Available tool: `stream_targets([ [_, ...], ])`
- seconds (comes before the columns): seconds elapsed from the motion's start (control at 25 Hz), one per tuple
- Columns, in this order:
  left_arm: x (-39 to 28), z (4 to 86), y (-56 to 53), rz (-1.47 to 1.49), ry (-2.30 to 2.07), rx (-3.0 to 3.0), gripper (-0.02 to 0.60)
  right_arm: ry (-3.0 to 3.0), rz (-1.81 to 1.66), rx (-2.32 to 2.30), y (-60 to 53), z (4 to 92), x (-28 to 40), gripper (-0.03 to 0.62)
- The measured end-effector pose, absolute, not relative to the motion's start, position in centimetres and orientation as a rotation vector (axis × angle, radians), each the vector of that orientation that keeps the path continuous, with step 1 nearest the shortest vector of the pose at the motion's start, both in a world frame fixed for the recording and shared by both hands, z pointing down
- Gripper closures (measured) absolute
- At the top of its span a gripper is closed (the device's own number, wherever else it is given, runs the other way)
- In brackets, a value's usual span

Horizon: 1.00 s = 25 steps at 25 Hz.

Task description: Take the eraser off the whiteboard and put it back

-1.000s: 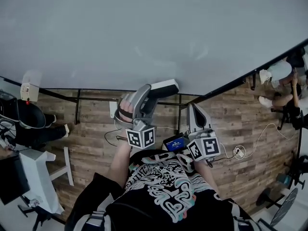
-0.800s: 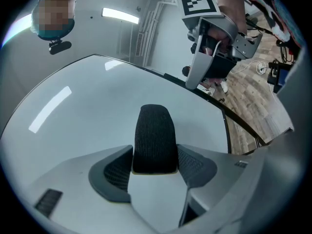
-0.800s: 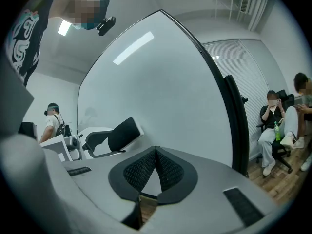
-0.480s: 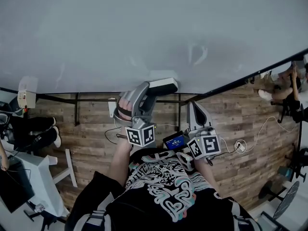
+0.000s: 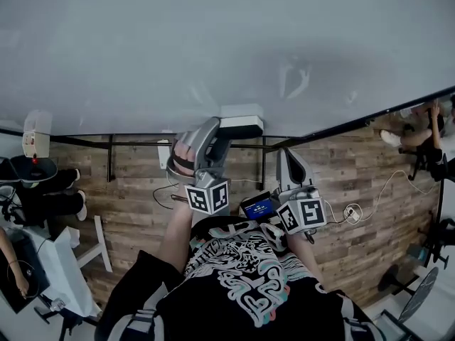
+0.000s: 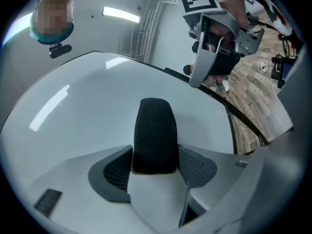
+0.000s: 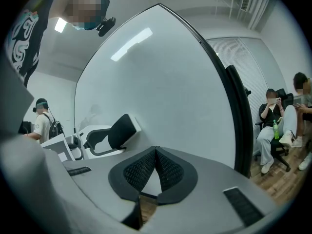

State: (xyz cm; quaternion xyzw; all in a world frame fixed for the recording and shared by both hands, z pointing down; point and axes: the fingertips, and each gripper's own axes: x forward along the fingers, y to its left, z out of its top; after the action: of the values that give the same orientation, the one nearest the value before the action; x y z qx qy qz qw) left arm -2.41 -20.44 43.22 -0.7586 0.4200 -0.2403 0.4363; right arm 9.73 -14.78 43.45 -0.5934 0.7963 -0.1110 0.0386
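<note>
The eraser (image 5: 241, 121), white-backed with a black felt face (image 6: 155, 135), sits at the lower edge of the big whiteboard (image 5: 213, 48). My left gripper (image 5: 222, 139) is shut on it, and its pads press both sides of the felt block (image 6: 156, 163). In the right gripper view the eraser (image 7: 122, 129) lies close against the board; I cannot tell if it touches. My right gripper (image 5: 286, 160) hangs just to the right, a little short of the board, shut with its pads meeting and nothing between them (image 7: 156, 167).
The board's black stand legs (image 5: 264, 163) run down to a wooden floor (image 5: 135, 204). A cable and plug (image 5: 352, 226) lie on the floor at right. People sit at the right (image 7: 270, 126), and another person is beside a white table (image 5: 64, 261) at left.
My left gripper and the eraser have shifted slightly up toward the board. The right gripper has stayed put. People at the edges have moved.
</note>
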Motion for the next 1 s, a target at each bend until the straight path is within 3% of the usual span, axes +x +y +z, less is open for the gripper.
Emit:
stream_targets([
  [1.0, -2.8, 44.1, -19.0, -0.625, 1.116, -1.970, 0.257, 2.455, -0.350, -1.781, -13.1, 43.5, 10.4, 0.579],
])
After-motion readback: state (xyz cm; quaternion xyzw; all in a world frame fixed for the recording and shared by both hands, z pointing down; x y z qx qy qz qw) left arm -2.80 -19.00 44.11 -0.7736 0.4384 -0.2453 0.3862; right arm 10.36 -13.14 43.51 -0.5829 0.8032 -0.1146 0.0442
